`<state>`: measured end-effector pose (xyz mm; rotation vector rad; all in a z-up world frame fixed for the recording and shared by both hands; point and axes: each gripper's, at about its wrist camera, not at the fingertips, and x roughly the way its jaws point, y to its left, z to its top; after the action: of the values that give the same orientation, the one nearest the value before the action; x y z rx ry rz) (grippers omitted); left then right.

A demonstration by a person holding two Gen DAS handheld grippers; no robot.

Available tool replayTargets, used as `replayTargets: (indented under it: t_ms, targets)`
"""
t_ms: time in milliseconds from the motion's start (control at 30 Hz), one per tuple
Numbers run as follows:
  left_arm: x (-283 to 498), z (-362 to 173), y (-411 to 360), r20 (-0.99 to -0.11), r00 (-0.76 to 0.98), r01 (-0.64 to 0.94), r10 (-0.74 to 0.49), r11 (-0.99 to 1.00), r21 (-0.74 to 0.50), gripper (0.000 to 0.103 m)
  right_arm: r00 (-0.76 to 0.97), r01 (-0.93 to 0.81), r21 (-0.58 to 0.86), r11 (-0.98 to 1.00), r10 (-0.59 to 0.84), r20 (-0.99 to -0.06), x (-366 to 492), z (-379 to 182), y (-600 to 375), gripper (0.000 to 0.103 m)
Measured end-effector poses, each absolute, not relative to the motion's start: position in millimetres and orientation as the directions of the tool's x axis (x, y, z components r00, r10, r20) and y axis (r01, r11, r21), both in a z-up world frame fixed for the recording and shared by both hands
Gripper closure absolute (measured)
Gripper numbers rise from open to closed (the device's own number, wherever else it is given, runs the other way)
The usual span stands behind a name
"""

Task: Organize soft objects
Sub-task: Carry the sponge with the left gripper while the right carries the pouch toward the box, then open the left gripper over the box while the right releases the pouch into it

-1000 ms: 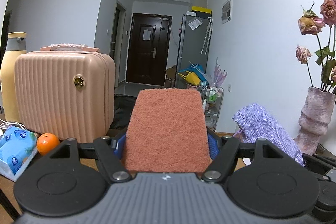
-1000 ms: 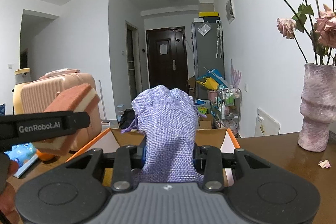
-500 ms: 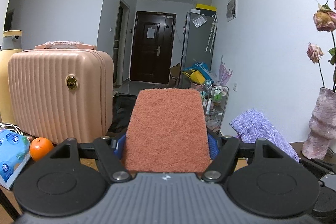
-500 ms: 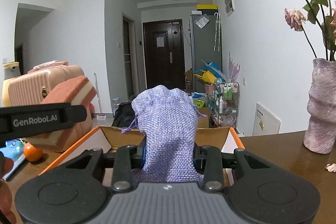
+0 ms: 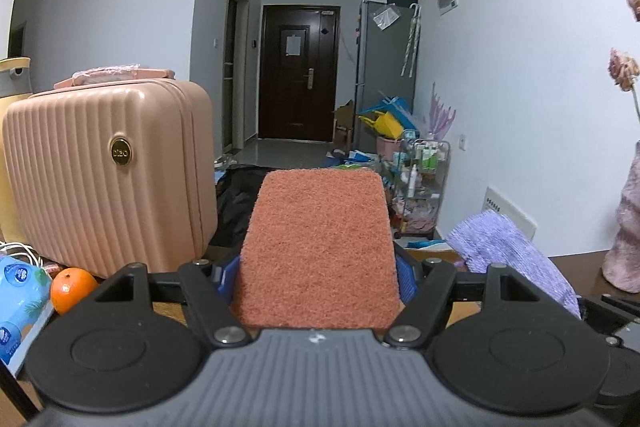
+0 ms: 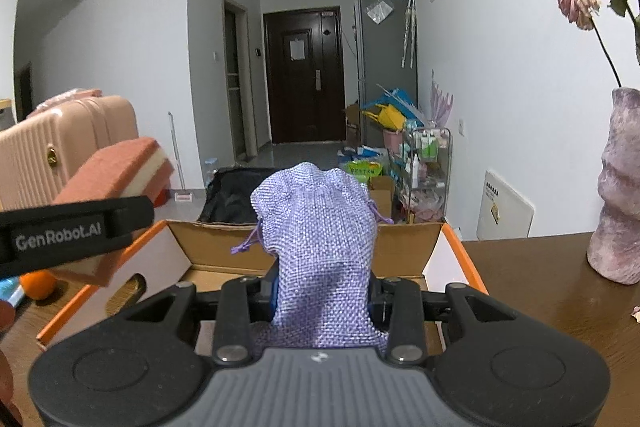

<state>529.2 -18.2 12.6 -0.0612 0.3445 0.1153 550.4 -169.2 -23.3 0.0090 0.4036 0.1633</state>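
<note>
Left gripper (image 5: 318,275) jaws clamp an orange sponge (image 5: 316,251); right gripper (image 6: 322,291) jaws pinch a lilac pouch (image 6: 320,227) above the cardboard box (image 6: 408,239), vase (image 6: 618,187) at three o'clock.

"GenRobot.AI" stands in pale letters on the left claw's black finger (image 6: 76,227).

Both fisheye views sit low at desk height, each looking forward along its own fingers and slightly down — toward the dark entry door (image 5: 298,79) at the hallway's end. The left camera looks from beside the pink suitcase (image 5: 108,179); the right camera, further right near the vase (image 6: 618,187), looks over the open cardboard box (image 6: 454,247). Both share door, suitcase and orange (image 5: 72,289) — and the right view catches the left gripper (image 6: 100,223) side-on.
</note>
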Motion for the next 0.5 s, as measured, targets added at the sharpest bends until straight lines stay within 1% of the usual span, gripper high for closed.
replayTargets:
  t_ms: [233, 500]
  targets:
    - [551.2, 3.1, -17.9, -0.393, 0.912, -0.137, 0.12, 0.99, -0.015, 0.031, 0.886, -0.139, 0.039, 0.989, 0.142, -0.441, 571.6, -30.4, -163.7, 0.069]
    - [568.7, -8.7, -18.0, -0.42, 0.895, -0.154, 0.149, 0.988, 0.022, 0.031, 0.863, -0.142, 0.027, 0.99, 0.137, -0.486, 590.0, -36.1, -154.0, 0.069]
